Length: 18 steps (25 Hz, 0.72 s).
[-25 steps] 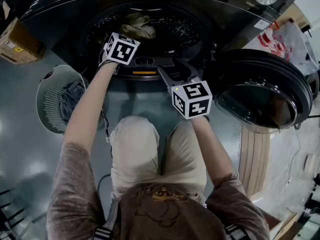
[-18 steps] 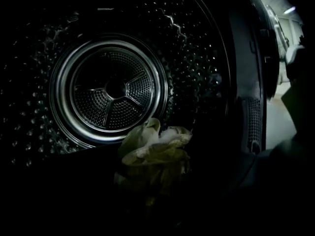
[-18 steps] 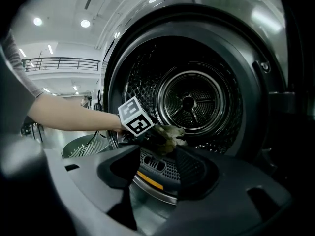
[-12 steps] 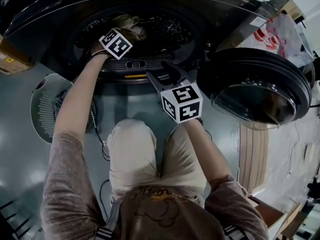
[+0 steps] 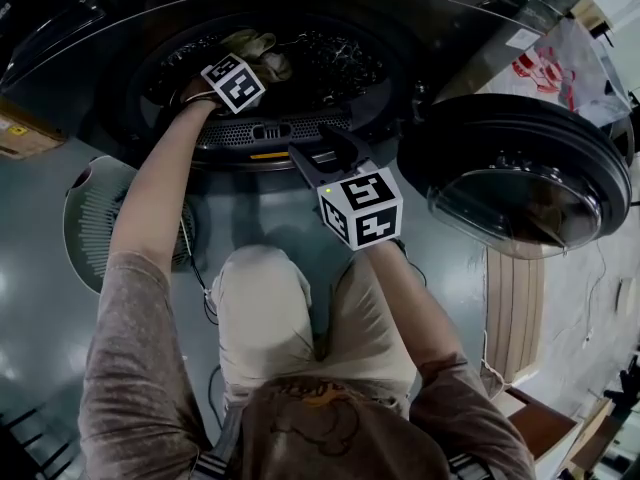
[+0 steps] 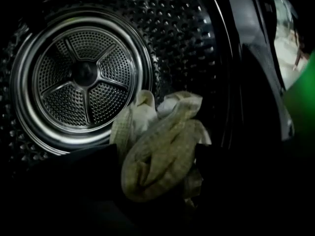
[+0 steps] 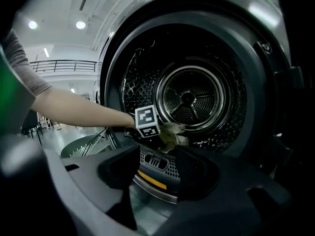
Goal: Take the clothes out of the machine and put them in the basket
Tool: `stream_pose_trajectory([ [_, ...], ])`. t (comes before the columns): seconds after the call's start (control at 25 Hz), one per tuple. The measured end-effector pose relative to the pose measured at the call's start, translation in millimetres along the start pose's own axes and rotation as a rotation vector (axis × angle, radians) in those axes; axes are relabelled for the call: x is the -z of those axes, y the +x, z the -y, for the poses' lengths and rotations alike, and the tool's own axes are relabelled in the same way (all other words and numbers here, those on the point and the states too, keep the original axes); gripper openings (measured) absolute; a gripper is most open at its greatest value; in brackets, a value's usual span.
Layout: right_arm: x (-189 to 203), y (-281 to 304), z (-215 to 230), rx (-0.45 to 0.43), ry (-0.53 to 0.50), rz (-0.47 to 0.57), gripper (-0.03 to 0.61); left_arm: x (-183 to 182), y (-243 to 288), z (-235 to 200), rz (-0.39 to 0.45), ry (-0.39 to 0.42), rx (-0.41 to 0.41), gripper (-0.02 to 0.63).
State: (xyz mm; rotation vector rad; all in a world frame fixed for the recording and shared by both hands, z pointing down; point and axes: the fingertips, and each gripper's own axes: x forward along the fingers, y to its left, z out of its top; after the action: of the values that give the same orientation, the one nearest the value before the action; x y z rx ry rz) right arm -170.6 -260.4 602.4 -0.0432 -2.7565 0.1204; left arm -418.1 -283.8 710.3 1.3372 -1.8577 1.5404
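Observation:
A crumpled pale yellow-green checked cloth (image 6: 162,146) lies at the front of the dark perforated drum (image 6: 83,77). My left gripper (image 6: 157,171) reaches into the drum with its jaws wide apart, one dark jaw on each side of the cloth, and I cannot see them squeezing it. In the head view its marker cube (image 5: 232,81) sits just before the cloth (image 5: 258,50). My right gripper (image 7: 155,166) hangs outside the machine's mouth, open, with nothing between its jaws. From above, the right gripper (image 5: 320,148) is in front of the lint filter grille (image 5: 270,131).
The round machine door (image 5: 520,183) stands swung open at the right. A pale slatted basket (image 5: 90,223) sits on the floor at the left, partly behind my left arm. A cardboard box (image 5: 20,133) is at the far left and a plastic bag (image 5: 572,63) at the upper right.
My left gripper has gone further into the drum and lower, rolling as it went, and now straddles the cloth. The right gripper has kept its place.

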Motion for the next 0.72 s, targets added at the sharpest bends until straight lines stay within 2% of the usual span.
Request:
stream_pose_trajectory([
  [0.36, 9, 10, 7, 0.01, 0.044, 0.008, 0.23, 12, 28, 4, -0.082, -0.013, 0.069, 0.489],
  [0.56, 9, 15, 11, 0.014, 0.052, 0.006, 0.23, 15, 35, 6, -0.101, -0.047, 0.104, 0.486],
  [0.6, 9, 16, 11, 0.014, 0.053, 0.006, 0.23, 15, 36, 8, -0.107, -0.045, 0.113, 0.473],
  [0.72, 9, 17, 11, 0.013, 0.052, 0.007, 0.23, 17, 37, 12, -0.125, -0.011, 0.119, 0.364],
])
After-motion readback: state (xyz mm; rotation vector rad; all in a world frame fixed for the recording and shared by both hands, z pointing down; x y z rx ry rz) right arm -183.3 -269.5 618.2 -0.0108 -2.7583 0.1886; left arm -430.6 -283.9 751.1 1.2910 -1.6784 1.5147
